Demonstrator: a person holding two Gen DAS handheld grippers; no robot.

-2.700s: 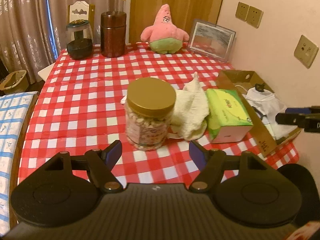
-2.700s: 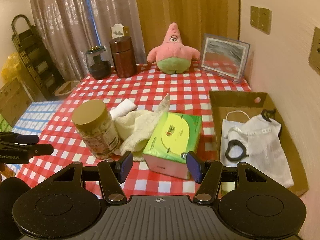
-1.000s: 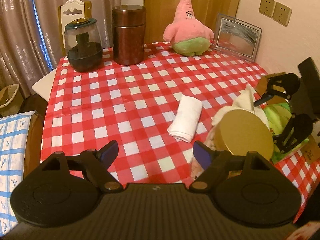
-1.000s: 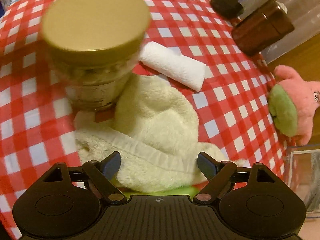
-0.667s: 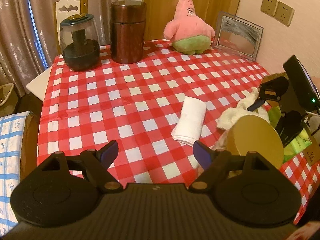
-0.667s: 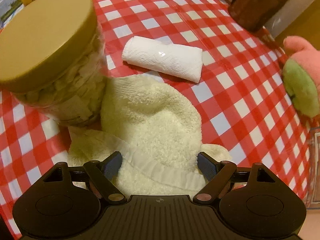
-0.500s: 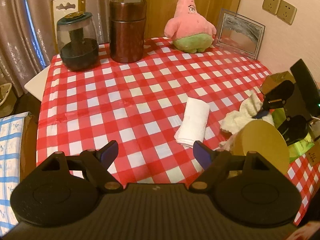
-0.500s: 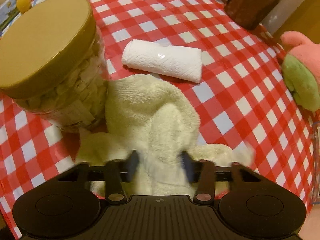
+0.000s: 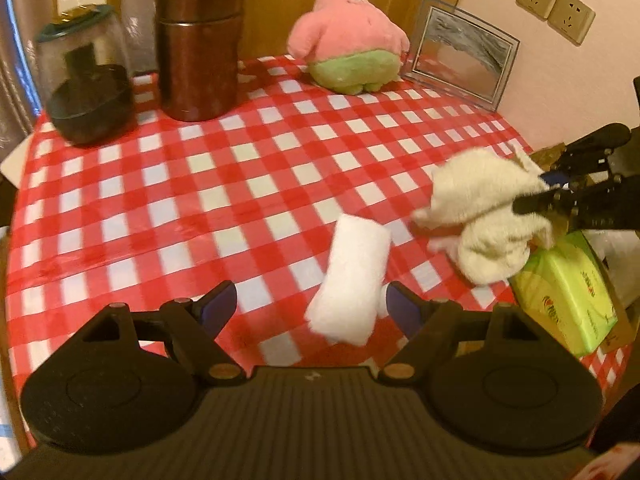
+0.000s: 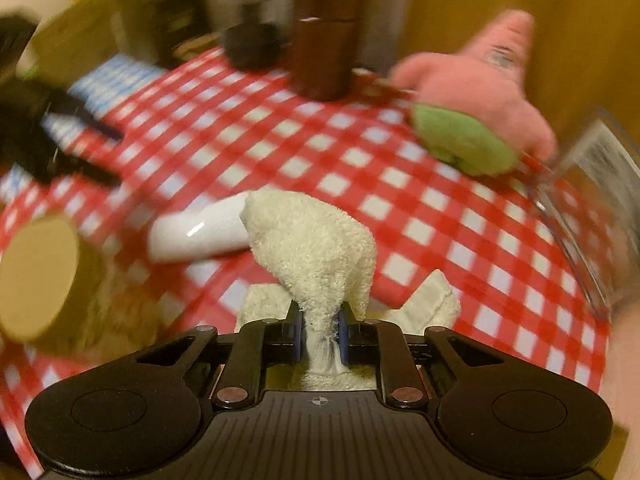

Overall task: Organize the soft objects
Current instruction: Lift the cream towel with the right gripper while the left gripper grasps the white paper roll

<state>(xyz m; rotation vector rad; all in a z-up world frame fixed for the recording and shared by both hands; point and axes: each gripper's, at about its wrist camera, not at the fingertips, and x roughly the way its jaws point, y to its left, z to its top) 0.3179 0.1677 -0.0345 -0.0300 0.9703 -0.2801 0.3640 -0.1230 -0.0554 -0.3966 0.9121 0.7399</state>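
My right gripper (image 10: 319, 330) is shut on a cream terry towel (image 10: 316, 248) and holds it lifted off the red-checked tablecloth (image 9: 240, 184); the towel also shows in the left wrist view (image 9: 484, 208), hanging from the right gripper (image 9: 536, 196) above a green tissue pack (image 9: 568, 292). A rolled white cloth (image 9: 352, 276) lies on the table just ahead of my left gripper (image 9: 312, 308), which is open and empty. A pink star plush (image 9: 348, 40) sits at the far edge.
A brown canister (image 9: 200, 40) and a dark glass jar (image 9: 86, 80) stand at the back left. A framed picture (image 9: 464, 60) leans on the wall. A gold-lidded jar (image 10: 38, 276) stands at the left of the right wrist view. A cardboard box edge (image 9: 624, 320) is at right.
My right gripper has shut on the cream towel and lifted it up from beside the jar. My left gripper has moved closer to the rolled white cloth, still open.
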